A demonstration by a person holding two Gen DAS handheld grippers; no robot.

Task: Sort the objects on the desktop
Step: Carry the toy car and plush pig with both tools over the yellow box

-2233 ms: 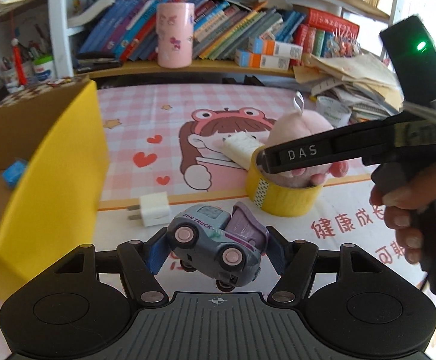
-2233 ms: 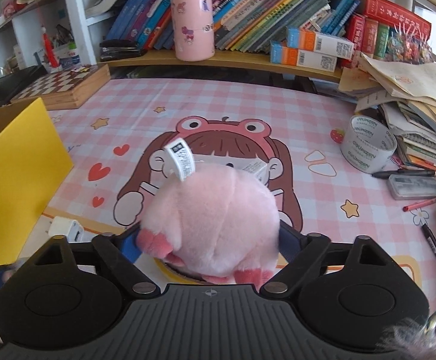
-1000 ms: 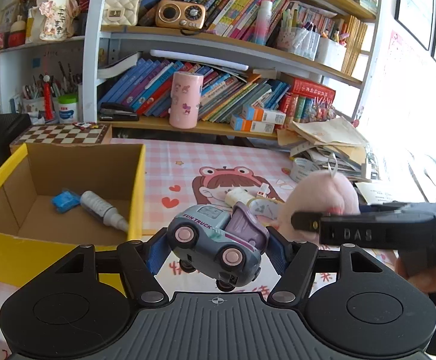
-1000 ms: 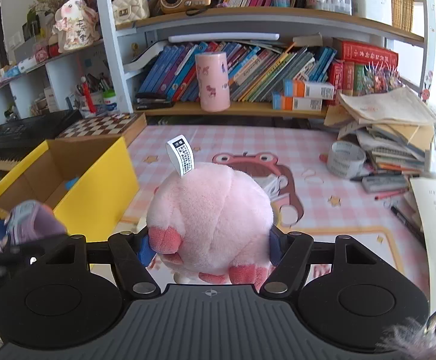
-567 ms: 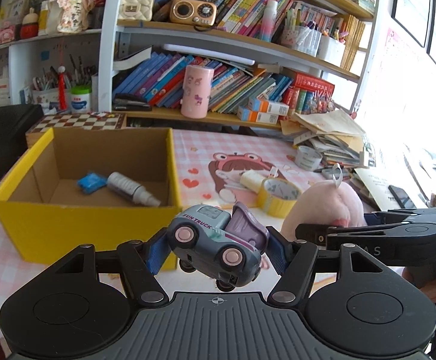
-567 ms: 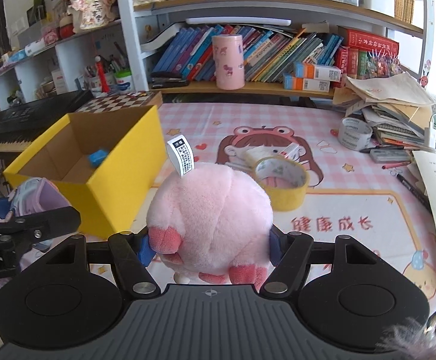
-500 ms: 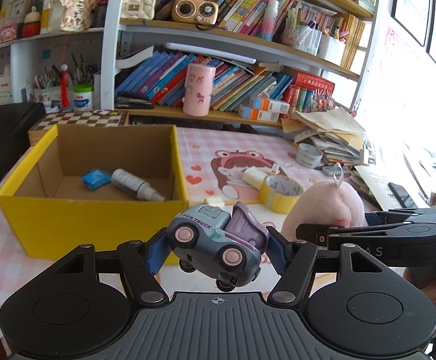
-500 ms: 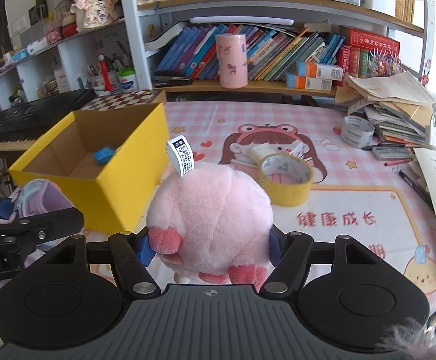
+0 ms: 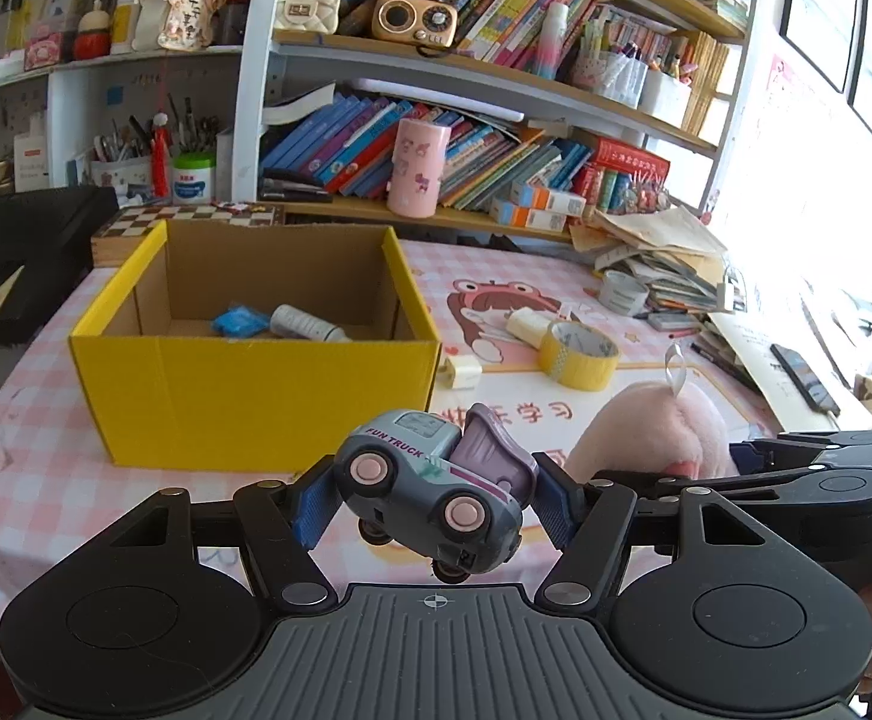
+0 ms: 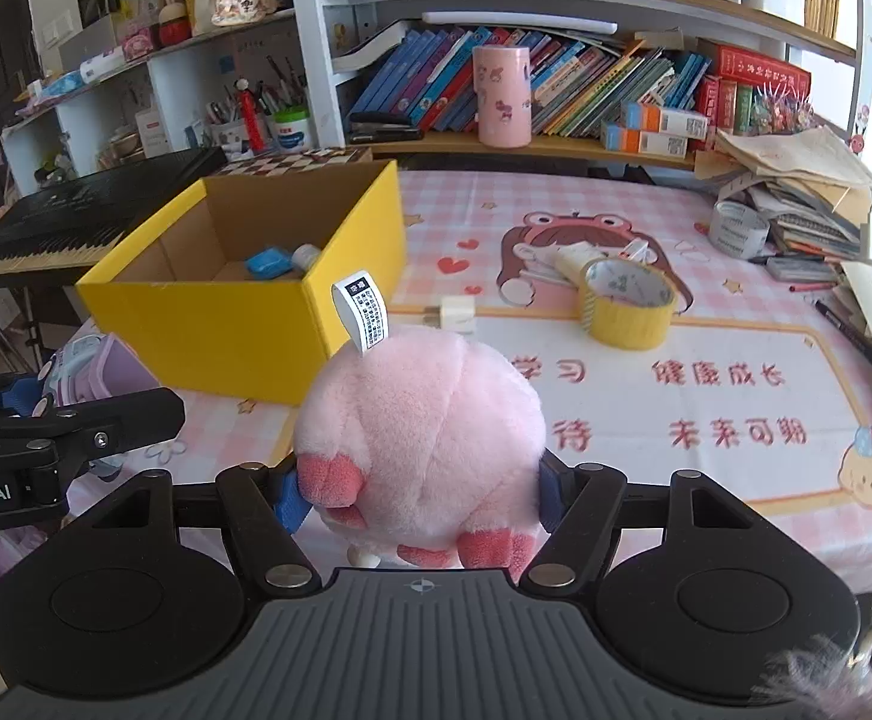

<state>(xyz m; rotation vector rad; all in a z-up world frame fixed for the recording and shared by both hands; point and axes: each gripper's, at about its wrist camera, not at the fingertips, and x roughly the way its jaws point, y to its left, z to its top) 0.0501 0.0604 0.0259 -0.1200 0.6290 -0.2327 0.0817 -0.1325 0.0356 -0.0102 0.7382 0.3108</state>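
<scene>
My left gripper (image 9: pixel 433 501) is shut on a grey and purple toy truck (image 9: pixel 430 495), held in the air in front of the yellow cardboard box (image 9: pixel 256 387). A blue packet (image 9: pixel 239 321) and a grey tube (image 9: pixel 307 324) lie inside the box. My right gripper (image 10: pixel 421 489) is shut on a pink plush toy (image 10: pixel 421 441) with a white label, off to the right of the box (image 10: pixel 244 324). In the left wrist view the plush (image 9: pixel 646 435) and the right gripper's body show at right. The truck (image 10: pixel 91 375) shows at the left edge of the right wrist view.
On the pink checked tablecloth lie a yellow tape roll (image 10: pixel 628 303), a white charger plug (image 10: pixel 451 315), a cream tube (image 9: pixel 526 324) and a grey tape roll (image 10: pixel 736 228). Papers and pens pile up at right (image 10: pixel 808 204). Bookshelves stand behind, with a keyboard (image 10: pixel 70 204) at left.
Both grippers have drawn back from the table with their toys still held; the yellow box now sits squarely ahead of the left gripper and more of the table shows.
</scene>
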